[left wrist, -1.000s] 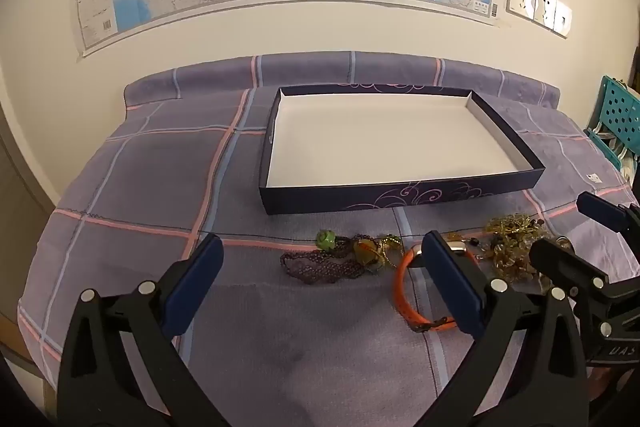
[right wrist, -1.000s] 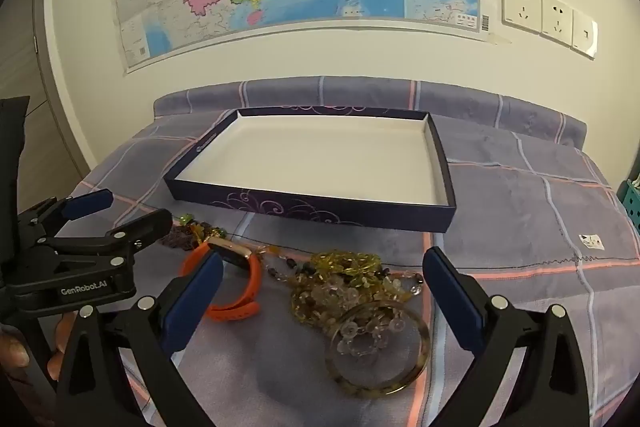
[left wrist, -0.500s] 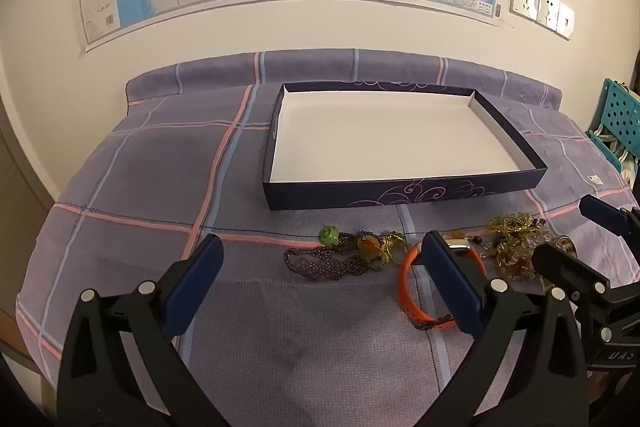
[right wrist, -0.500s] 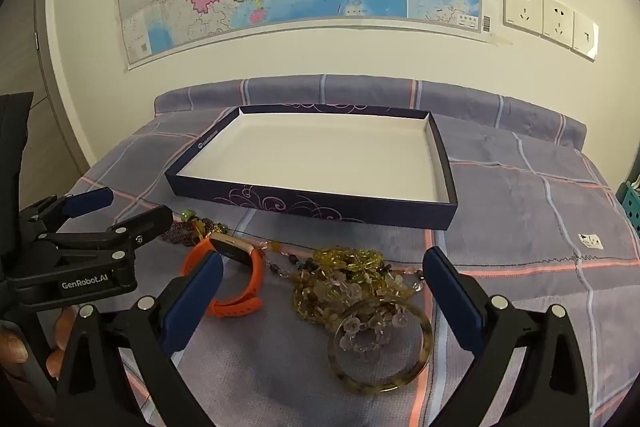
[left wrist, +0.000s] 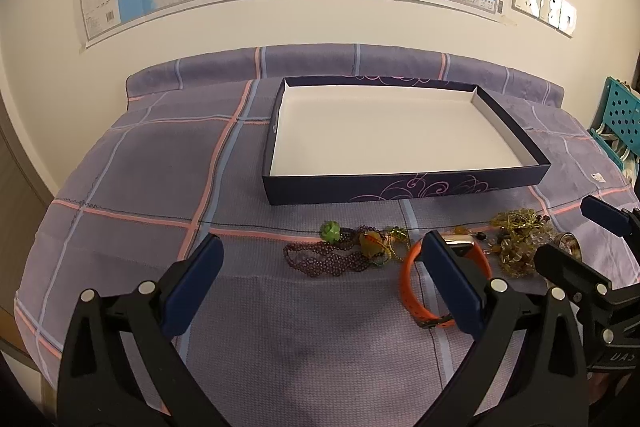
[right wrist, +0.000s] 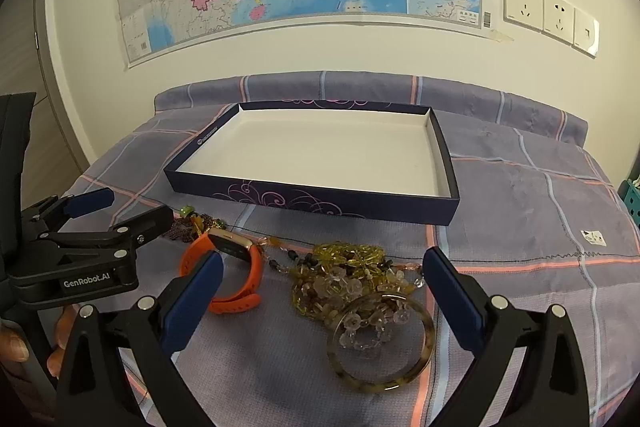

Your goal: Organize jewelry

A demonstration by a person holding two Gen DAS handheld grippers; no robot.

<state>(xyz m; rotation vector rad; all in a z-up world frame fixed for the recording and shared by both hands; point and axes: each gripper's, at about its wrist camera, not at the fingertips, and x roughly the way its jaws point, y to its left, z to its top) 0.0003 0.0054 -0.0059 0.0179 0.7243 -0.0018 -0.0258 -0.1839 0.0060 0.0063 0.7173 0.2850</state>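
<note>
**Jewelry beside empty box, both grippers open**

Left wrist view: the navy box [left wrist: 404,183] holds nothing. The left gripper [left wrist: 320,277] is spread wide, empty, above the purple bead necklace [left wrist: 328,259] and orange watch [left wrist: 412,287].

Right wrist view: "GenRobot.AI" marks the left gripper (at left). The right gripper [right wrist: 320,287], wide and empty, frames the amber bangle [right wrist: 380,341] and yellow beads [right wrist: 348,259].

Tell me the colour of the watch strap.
Orange strap; the right wrist view shows it best.

tray [left wrist: 404,189] behind necklace [left wrist: 328,259], watch [right wrist: 224,269], bangle [right wrist: 380,341]
</note>
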